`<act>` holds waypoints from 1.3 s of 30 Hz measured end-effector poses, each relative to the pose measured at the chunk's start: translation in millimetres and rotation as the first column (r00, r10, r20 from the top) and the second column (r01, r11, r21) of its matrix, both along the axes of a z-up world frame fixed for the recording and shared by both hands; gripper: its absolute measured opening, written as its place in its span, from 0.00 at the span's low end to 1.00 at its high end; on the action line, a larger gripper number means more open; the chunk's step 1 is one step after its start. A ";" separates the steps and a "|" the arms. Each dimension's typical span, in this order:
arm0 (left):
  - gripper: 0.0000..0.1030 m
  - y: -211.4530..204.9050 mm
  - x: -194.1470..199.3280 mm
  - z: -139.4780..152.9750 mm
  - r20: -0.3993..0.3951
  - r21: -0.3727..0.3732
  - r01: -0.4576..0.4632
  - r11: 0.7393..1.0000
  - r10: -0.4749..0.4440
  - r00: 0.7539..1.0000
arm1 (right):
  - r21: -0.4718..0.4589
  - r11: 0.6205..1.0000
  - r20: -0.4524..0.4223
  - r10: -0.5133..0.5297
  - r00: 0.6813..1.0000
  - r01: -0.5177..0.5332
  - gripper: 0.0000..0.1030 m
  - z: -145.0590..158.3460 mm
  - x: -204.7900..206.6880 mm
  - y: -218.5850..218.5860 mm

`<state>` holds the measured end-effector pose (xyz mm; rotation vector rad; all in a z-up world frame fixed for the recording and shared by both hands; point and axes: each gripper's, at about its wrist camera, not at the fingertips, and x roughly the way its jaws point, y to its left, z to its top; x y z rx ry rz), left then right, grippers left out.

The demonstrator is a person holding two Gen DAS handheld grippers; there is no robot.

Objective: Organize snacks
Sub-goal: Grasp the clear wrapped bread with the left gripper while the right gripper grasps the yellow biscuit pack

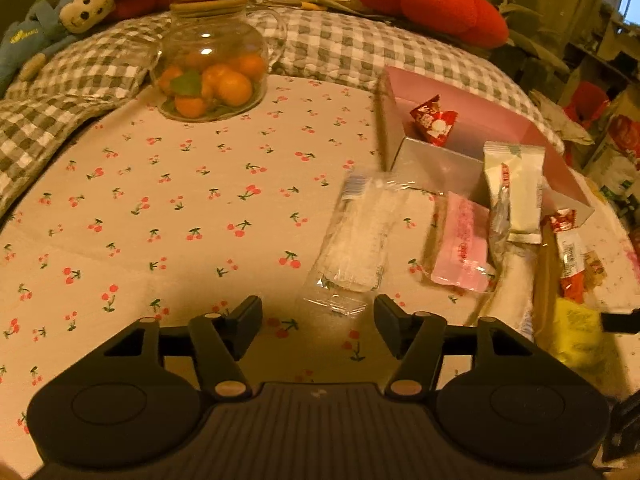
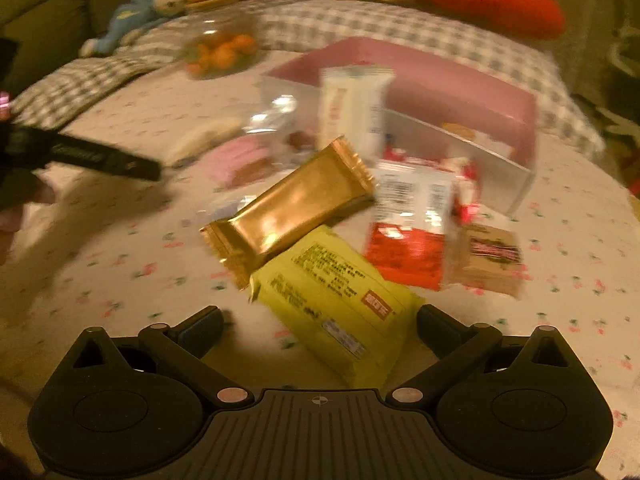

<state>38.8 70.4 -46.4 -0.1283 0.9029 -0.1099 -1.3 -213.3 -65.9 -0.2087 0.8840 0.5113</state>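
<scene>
- Left gripper: jaws part open over the cherry-print sheet, nothing pinched. Near end of a clear crinkly wrapper lies just ahead between the fingertips; contact with the pads can't be told.
- Right gripper: jaws spread wide, holding nothing. A yellow packet lies flat between the fingers, its corner close to the right pad, not squeezed.
- The surface looks like a bed: soft printed cloth, matte, lightly creased.
- Right wrist view, next out: glossy gold foil bar with crimped ends, overlapping the yellow packet's far edge. Right of it a red-and-white sachet, then a tan paper-look packet. View is motion-blurred.
- Loose snack pile sits between both grippers and the box, crowding the way: pink flat packet, white pillow pack propped upright against the box wall.
- Pink-lined box, rectangular, silvery outer walls, open top; a red-and-white candy lies inside.
- The left gripper's black finger shows at the left edge of the right wrist view.
- Further back, left: round glass jar of small oranges, wooden lid.
- Far: grey gingham quilt, blue plush toy, red plush cushion.
</scene>
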 end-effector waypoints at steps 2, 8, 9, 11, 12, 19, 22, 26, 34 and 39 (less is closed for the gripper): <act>0.71 0.4 1.7 -0.4 -0.004 -0.022 0.021 1.000 -0.021 1.000 | -0.006 1.000 0.003 0.017 1.000 -0.017 1.00 1.2 -2.6 3.2; 0.78 -10.1 9.5 -3.5 0.012 -0.001 0.087 0.996 -0.087 0.996 | -0.061 0.998 0.044 -0.008 0.999 0.011 1.00 0.4 1.9 6.2; 0.78 -11.7 11.0 -4.0 0.016 0.007 0.093 0.996 -0.093 0.996 | -0.060 0.998 0.045 -0.012 0.999 0.015 1.00 0.4 3.5 6.2; 0.78 -14.8 15.0 -5.0 0.029 0.023 0.104 0.994 -0.105 0.994 | -0.058 0.998 0.044 -0.014 0.999 0.017 1.00 0.0 7.5 5.8; 0.78 -16.3 17.2 -5.8 0.032 0.032 0.107 0.994 -0.108 0.994 | -0.059 0.998 0.044 -0.013 0.999 0.016 1.00 -0.6 8.8 6.1; 0.70 -26.6 28.4 -10.6 0.049 0.139 0.126 0.982 -0.134 0.990 | -0.038 0.999 0.035 -0.005 0.999 0.006 0.95 -1.7 13.1 10.7; 0.63 -25.8 27.0 -10.0 0.057 0.153 0.137 0.979 -0.148 0.987 | -0.030 1.000 0.036 -0.002 0.999 0.003 0.88 -0.4 11.7 13.1; 0.44 -24.7 25.7 -7.7 0.062 0.153 0.158 0.976 -0.169 0.984 | -0.031 0.999 0.038 0.008 0.999 -0.007 0.76 2.0 7.0 17.2; 0.29 -27.9 24.1 -4.8 0.062 0.176 0.157 0.972 -0.170 0.983 | -0.040 0.999 0.041 0.016 0.999 -0.015 0.57 6.6 0.0 25.9; 0.25 -25.5 21.7 1.1 0.058 0.144 0.151 0.978 -0.161 0.985 | -0.003 1.000 0.022 -0.021 1.000 0.021 0.52 15.4 -0.3 17.5</act>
